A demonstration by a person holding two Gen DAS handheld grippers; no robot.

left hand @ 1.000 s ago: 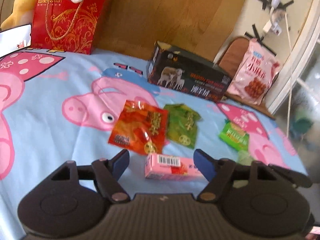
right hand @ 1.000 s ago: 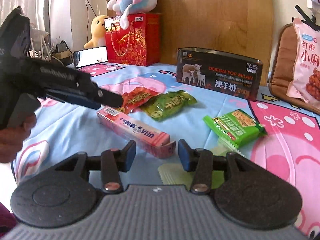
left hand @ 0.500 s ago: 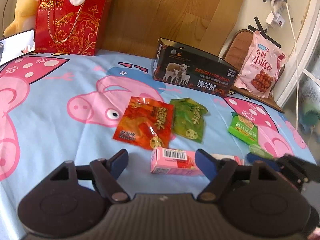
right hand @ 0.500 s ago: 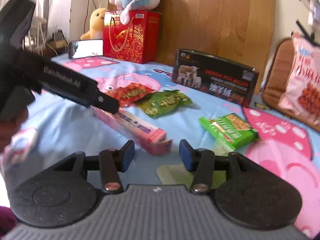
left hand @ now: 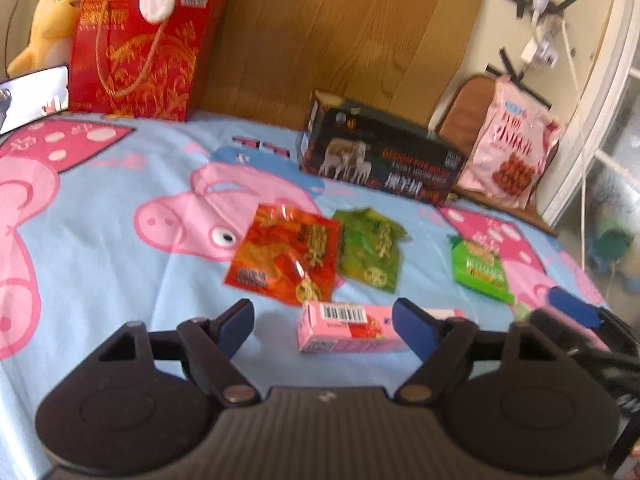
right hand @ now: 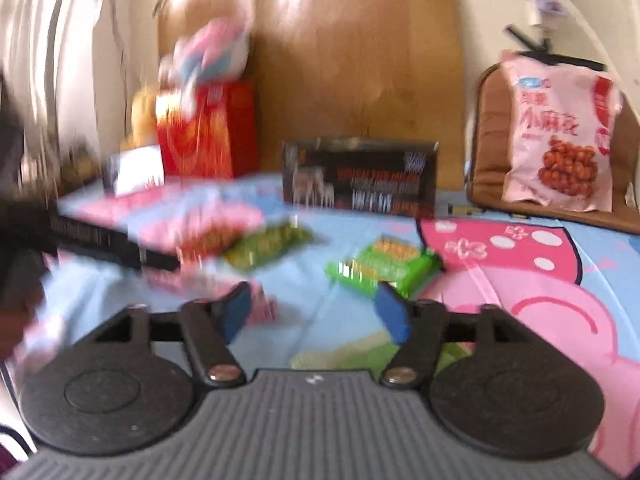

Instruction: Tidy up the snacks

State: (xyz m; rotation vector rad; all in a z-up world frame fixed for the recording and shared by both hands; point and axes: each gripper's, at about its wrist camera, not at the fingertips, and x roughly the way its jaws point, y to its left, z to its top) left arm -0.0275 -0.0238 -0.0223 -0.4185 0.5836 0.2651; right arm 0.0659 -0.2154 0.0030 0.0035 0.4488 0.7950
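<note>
Underneath, cartoon-pig bedsheet [left hand: 100,248], wooden headboard [left hand: 340,32].

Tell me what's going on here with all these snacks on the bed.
A person is sorting snacks on a cartoon pig bedsheet with a gripper in each hand. The left gripper is open around one end of a long pink box, not pressing on it. The right gripper has just been opening and holds nothing, with a bright green packet ahead of it. A red packet and an olive green packet lie beside each other, untouched.
</note>
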